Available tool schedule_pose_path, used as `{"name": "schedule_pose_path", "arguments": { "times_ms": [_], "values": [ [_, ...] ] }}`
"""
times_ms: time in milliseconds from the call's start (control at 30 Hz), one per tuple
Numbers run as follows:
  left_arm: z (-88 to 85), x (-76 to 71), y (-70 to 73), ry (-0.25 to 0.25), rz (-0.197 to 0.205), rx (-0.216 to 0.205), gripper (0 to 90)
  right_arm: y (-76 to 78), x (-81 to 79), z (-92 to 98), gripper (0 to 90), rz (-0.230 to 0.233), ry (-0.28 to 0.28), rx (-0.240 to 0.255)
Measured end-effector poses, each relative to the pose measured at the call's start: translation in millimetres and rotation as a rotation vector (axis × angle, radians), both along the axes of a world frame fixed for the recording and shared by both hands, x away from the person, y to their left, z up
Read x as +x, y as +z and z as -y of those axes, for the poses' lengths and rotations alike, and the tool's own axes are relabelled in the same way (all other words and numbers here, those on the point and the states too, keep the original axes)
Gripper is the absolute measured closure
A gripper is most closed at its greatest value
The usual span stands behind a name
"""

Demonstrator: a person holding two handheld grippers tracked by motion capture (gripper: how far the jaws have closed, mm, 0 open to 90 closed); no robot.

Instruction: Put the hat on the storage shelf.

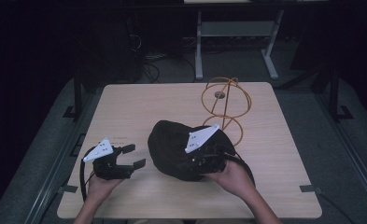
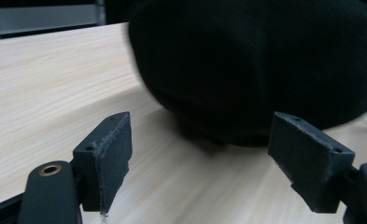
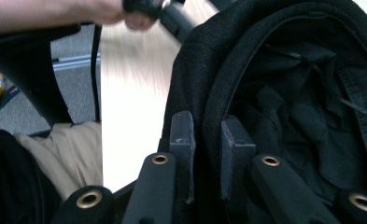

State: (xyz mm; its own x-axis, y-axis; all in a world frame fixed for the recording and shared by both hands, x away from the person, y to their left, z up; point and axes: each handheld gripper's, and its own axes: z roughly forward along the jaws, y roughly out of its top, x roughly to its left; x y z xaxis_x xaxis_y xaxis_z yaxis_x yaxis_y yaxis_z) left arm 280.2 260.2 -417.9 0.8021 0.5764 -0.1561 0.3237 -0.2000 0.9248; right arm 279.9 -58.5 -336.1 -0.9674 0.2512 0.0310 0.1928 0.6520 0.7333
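A black hat [image 1: 183, 147] lies near the middle of the light wooden table [image 1: 139, 105], and places here are given from it. Just behind it and to its right stands an orange wire stand [image 1: 225, 105] made of rings, with nothing hanging on it.

The right gripper [image 1: 209, 161] sits at the hat's near right edge, held by the right hand [image 1: 232, 179]. The right gripper view looks into the hat's open hollow, where only rumpled black lining [image 3: 307, 112] lies; the high view gives just the closed dome. In that same gripper view the jaws are pinched nearly together on the hat's rim [image 3: 209, 121], one pad outside and one inside.

The left gripper [image 1: 132, 156] rests on the table just left of the hat, held by the left hand [image 1: 99, 184]. Its jaws stand wide apart with nothing between them. In the left gripper view the hat's rounded side [image 2: 256, 65] looms close ahead.
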Motion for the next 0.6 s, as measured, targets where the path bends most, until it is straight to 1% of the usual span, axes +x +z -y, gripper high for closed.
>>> {"name": "schedule_pose_path", "arguments": {
  "times_ms": [33,67,133,167,200,233,267,300,333,367,433,467,500,533,600],
  "values": [
    [7.9,-2.3,2.6,-0.028,0.017,0.018,21.3,4.9,1.6,1.7,77.3,0.006,-0.001,0.015],
    [7.9,-2.3,2.6,-0.028,0.017,0.018,21.2,4.9,1.6,1.7,77.3,0.006,-0.001,0.015],
    [16.0,-4.4,4.5,-0.042,0.034,0.021,20.7,11.9,4.1,4.3,77.3,-0.004,-0.008,0.039],
    [23.3,-5.5,6.4,-0.055,0.062,0.033,20.6,13.7,5.0,5.0,77.3,-0.004,-0.01,0.046],
    [23.3,-5.5,6.4,-0.055,0.062,0.033,20.0,13.7,5.0,5.0,77.3,-0.004,-0.01,0.046],
    [29.9,-5.0,8.4,-0.072,0.075,0.023,19.6,16.5,7.5,5.9,77.3,0.003,-0.009,0.049],
    [29.9,-5.0,8.4,-0.072,0.075,0.023,19.6,16.5,7.5,5.9,77.3,0.003,-0.009,0.049],
    [35.7,-3.5,10.4,-0.083,0.09,0.016,19.7,19.3,8.9,5.8,77.4,-0.003,-0.014,0.056],
    [35.7,-3.5,10.4,-0.083,0.09,0.016,19.7,19.3,8.9,5.8,77.4,-0.003,-0.014,0.056],
    [40.2,0.2,12.3,-0.098,0.09,0.004,19.7,21.9,11.4,5.6,77.4,0.001,-0.011,0.064],
    [44.5,3.5,12.4,-0.077,0.108,0.004,19.8,24.8,13.5,4.9,77.4,-0.007,-0.004,0.077],
    [44.5,3.5,12.4,-0.077,0.108,0.004,20.3,26.0,14.5,4.2,77.4,-0.012,0.0,0.084],
    [48.9,7.9,10.0,-0.057,0.104,-0.002,20.7,27.2,15.6,3.5,77.4,-0.013,0.002,0.085],
    [50.8,9.3,8.7,-0.047,0.101,-0.015,21.2,28.4,16.1,2.5,77.4,-0.022,0.003,0.09],
    [52.9,12.4,7.3,-0.038,0.101,-0.029,25.7,30.2,17.6,0.7,77.6,-0.014,0.007,0.082]
  ]
}}
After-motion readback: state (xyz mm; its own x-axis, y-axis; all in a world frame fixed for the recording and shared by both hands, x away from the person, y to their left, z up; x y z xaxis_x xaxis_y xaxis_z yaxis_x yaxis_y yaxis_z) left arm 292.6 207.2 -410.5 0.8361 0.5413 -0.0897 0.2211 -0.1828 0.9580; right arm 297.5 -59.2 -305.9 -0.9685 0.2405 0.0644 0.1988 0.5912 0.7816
